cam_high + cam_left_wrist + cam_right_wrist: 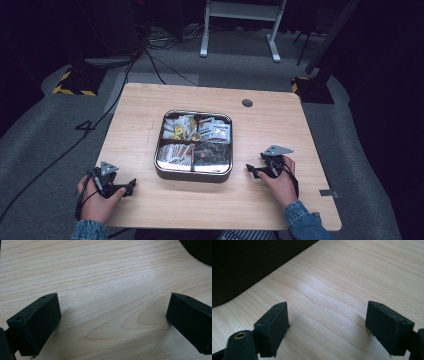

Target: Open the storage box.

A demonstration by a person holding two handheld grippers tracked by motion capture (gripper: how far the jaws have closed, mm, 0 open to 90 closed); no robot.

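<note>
A square metal tin [193, 174] sits in the middle of the wooden table [140, 115], split into compartments packed with small sachets and packets [197, 131]. My left gripper [131, 187] rests on the table at the tin's front left, a short way off, jaws wide open over bare wood [112, 307]. At the tin's front right my right gripper [251, 170] lies on the table, also open with nothing between its jaws [327, 315]. A dark edge of the tin [242, 267] shows at the upper left of the right gripper view.
A round cable hole [247, 103] is near the table's far edge. A strip of tape [328, 193] marks the right front corner. Beyond the table are cables on grey carpet [165, 45] and a white stand's legs [240, 30].
</note>
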